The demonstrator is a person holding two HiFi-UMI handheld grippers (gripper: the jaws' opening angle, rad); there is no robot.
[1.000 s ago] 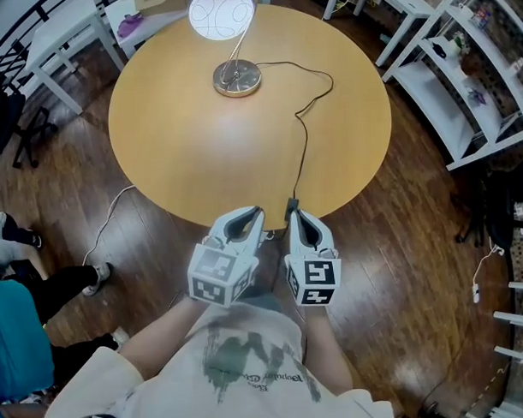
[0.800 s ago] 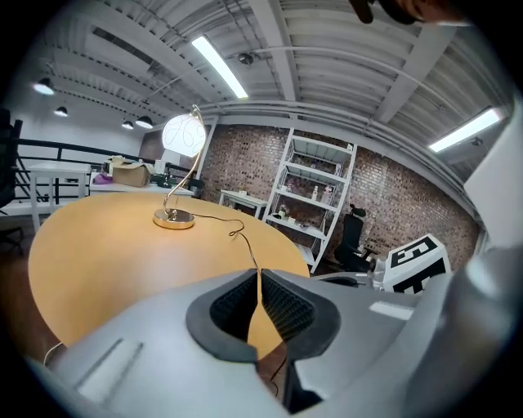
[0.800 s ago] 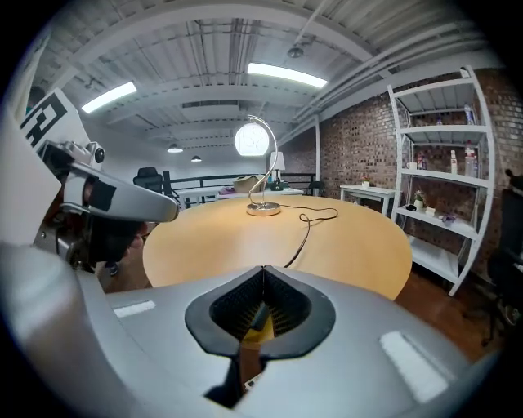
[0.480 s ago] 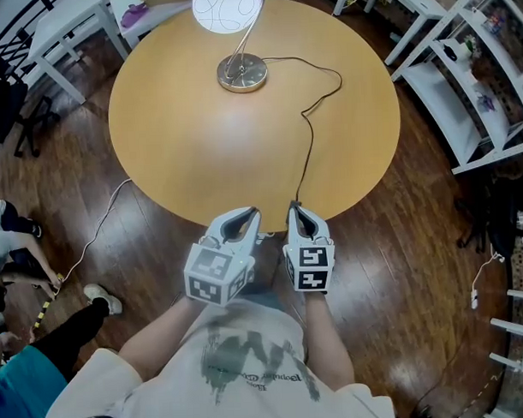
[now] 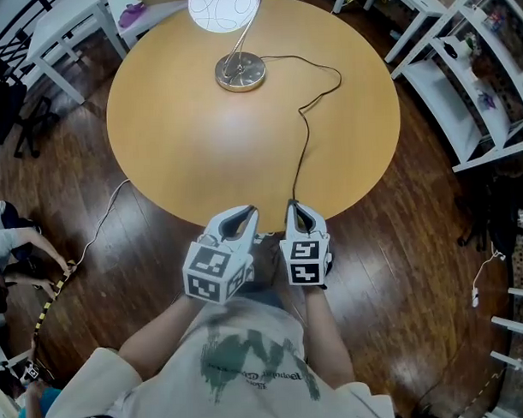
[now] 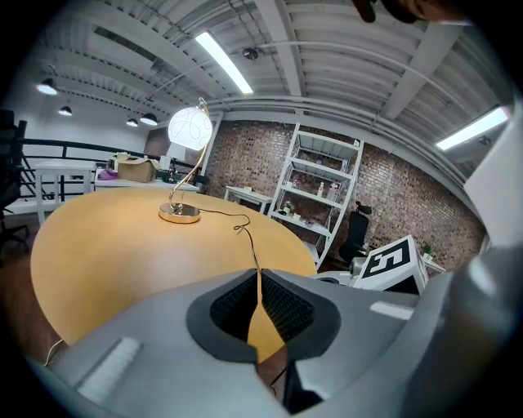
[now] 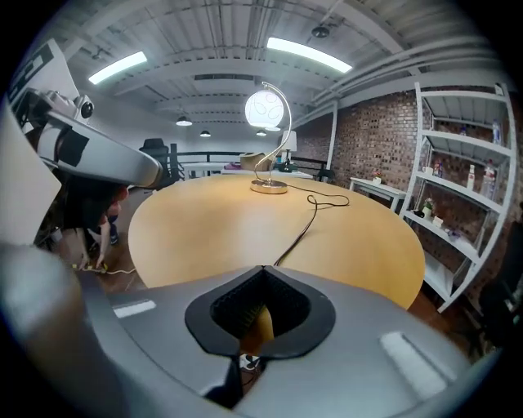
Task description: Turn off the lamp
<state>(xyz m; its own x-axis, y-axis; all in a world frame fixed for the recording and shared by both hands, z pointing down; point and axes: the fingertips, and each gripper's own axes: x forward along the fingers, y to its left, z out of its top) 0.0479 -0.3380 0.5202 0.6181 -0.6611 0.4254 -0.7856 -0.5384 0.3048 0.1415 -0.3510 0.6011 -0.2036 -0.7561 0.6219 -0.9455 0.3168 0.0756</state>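
On the far left a white cable [image 5: 100, 235] trails over the wooden floor [image 5: 90, 193]. We hold the left gripper [image 5: 247, 211] low in front of our chest, just off the near edge of the round counter [image 5: 182, 138]. Its jaws are closed tip to tip with nothing between them, as the left gripper view [image 6: 260, 273] shows.

The lamp [image 5: 225, 10] stands at the far side of the counter, well apart from both grippers. Its globe [image 6: 189, 129] glows white above its round brass base [image 5: 240, 73]. Its black cord [image 5: 303, 134] loops right from the base, then runs across the counter to the near edge between our two grippers.

The right gripper [image 5: 293, 204] sits just beside the left one, pointing the same way. Its jaws are also pressed together and empty [image 7: 261, 269]. White shelves [image 5: 471, 85] stand on the floor to the right.
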